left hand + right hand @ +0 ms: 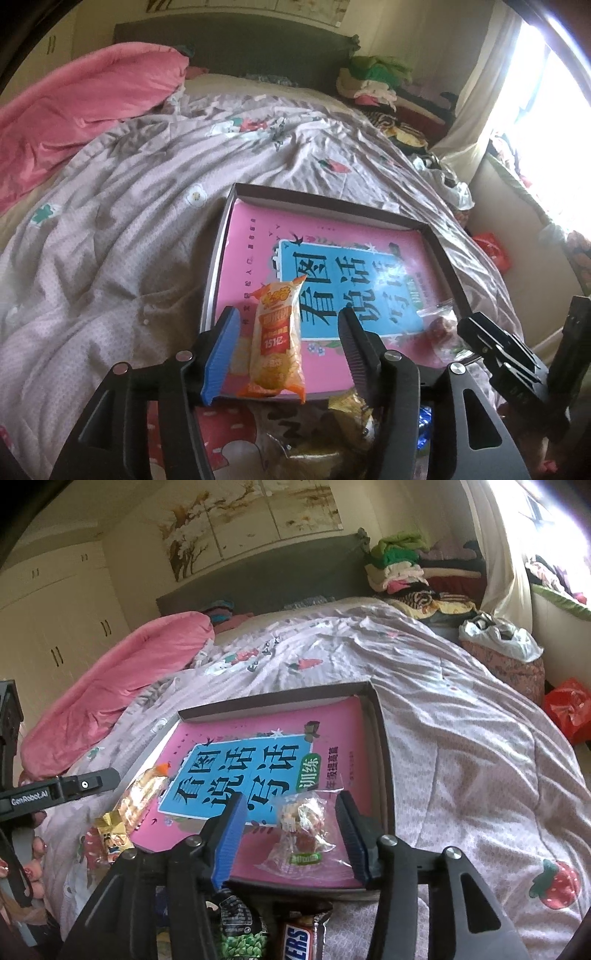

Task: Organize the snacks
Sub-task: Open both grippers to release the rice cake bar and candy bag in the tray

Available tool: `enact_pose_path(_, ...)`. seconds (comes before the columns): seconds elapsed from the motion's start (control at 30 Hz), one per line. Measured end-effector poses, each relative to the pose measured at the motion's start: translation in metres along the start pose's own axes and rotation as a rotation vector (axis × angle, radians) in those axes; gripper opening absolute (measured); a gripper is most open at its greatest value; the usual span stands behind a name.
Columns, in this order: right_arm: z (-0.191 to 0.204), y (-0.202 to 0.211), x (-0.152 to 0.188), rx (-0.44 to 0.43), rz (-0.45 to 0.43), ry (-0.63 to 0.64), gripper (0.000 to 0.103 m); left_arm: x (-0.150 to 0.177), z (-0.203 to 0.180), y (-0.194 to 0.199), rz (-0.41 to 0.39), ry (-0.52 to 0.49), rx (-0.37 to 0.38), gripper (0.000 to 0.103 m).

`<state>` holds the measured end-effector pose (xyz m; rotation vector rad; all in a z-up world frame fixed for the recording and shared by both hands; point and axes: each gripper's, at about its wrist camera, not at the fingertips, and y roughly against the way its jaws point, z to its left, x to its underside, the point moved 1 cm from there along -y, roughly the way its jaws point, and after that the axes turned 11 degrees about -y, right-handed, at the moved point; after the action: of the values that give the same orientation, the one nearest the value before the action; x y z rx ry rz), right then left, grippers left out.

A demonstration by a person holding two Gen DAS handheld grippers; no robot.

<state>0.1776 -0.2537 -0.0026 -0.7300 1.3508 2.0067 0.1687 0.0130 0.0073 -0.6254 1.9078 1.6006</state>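
A shallow dark box (325, 199) lies on the bed with a pink book (258, 236) flat inside it. An orange snack packet (277, 343) rests on the book's near left corner, between the fingers of my left gripper (288, 332). That gripper is open and its pads stand clear of the packet. In the right wrist view, a clear candy packet (303, 827) lies on the book (207, 738) near the box's (273, 698) right wall. My right gripper (290, 812) straddles it, open, pads not touching.
A gold packet (110, 830), a green pea packet (240, 930) and a Snickers bar (299, 938) lie on the quilt (461, 738) before the box. A pink blanket (74, 110) is at the far left. Folded clothes (399, 565) and bags (565, 705) are on the right.
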Motion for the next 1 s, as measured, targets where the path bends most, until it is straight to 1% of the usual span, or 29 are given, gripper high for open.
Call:
enact_pose_path(0.07, 0.002, 0.005, 0.000, 0.003, -0.011, 0.008, 0.055, 0.000, -0.002, 0.005, -0.007, -0.002, 0.006, 0.060)
enact_pose_path(0.27, 0.003, 0.015, 0.001, 0.011, -0.033, 0.015, 0.057, 0.000, -0.008, 0.019, -0.027, -0.011, 0.027, 0.065)
enact_pose_path(0.37, 0.002, 0.022, 0.000, 0.015, -0.049, 0.009, 0.064, 0.002, -0.010, 0.025, -0.033, -0.012, 0.031, 0.068)
enact_pose_path(0.5, 0.003, 0.030, 0.000, 0.024, -0.063, 0.009, 0.065, 0.005, -0.015, 0.030, -0.031, -0.015, 0.040, 0.071)
enact_pose_path(0.67, 0.005, 0.043, 0.001, 0.030, -0.078, 0.010, 0.067, 0.010, -0.019, 0.035, -0.027, -0.021, 0.052, 0.072)
enact_pose_path(1.0, 0.003, 0.057, 0.007, 0.044, -0.067, -0.006, 0.067, 0.016, -0.026, 0.046, -0.023, -0.035, 0.067, 0.072)
